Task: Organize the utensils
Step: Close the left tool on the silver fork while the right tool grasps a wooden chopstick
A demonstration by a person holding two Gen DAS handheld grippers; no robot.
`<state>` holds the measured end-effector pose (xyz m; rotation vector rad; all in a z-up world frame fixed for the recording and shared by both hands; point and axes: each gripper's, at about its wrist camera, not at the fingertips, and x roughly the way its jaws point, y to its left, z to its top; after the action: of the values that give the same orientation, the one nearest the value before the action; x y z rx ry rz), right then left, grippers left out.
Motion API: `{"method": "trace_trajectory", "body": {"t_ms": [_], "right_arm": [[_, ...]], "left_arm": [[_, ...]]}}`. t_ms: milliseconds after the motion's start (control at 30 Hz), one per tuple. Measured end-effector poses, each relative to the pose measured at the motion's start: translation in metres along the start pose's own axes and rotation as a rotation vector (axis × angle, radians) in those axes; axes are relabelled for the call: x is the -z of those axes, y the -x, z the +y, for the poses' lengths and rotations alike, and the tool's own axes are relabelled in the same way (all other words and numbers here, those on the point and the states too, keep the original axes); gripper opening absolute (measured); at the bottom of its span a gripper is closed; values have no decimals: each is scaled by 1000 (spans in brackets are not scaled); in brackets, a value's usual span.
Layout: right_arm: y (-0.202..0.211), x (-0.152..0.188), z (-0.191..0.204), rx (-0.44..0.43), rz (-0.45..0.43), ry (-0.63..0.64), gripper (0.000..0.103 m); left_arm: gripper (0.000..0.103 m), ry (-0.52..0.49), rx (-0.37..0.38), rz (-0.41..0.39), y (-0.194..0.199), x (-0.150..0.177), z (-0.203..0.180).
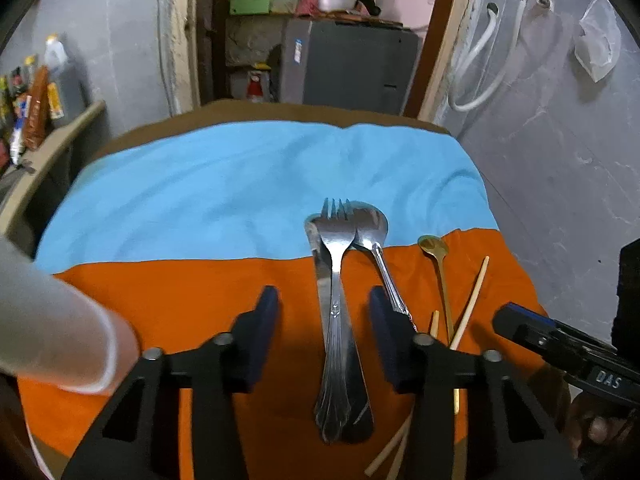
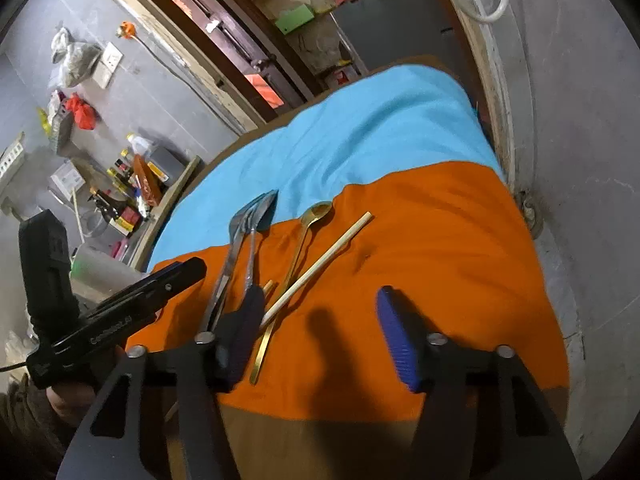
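A: Hovering over the steel pile, the left gripper has its jaws apart, one on each side of the fork, pads touching nothing

B: And the fork lies on the knife, with the spoon crossing just beside, all on the cloth

A: So come down low on the fork handle alone, square to it, or the knife likely lifts too

B: Further right, the gold spoon and a chopstick lie apart from the steel

A: The right gripper hangs open over bare orange, nothing between its pads; its left finger sits over the handles

B: Shift it left to straddle the gold spoon's thin handle, I'd say, and close gently so it doesn't skid
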<state>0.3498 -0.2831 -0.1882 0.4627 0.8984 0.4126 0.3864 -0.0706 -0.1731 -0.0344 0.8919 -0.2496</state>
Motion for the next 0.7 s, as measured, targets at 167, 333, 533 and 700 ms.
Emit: {"method": "trace_trajectory", "body": {"t_ms": [167, 333, 533, 700], "right_arm": [[-9, -8, -6, -11, 10, -28, 31], [-17, -15, -6, -20, 25, -45, 24], [-28, -26, -2, -3, 54, -43, 19], [-40, -38, 6, 24, 81, -32, 15]], "left_arm": [[22, -24, 25, 37, -16, -8, 1], [16, -21, 37, 61, -30, -17, 1], [13, 20, 49, 79, -38, -26, 9], [9, 57, 67, 91, -36, -29, 17]]}}
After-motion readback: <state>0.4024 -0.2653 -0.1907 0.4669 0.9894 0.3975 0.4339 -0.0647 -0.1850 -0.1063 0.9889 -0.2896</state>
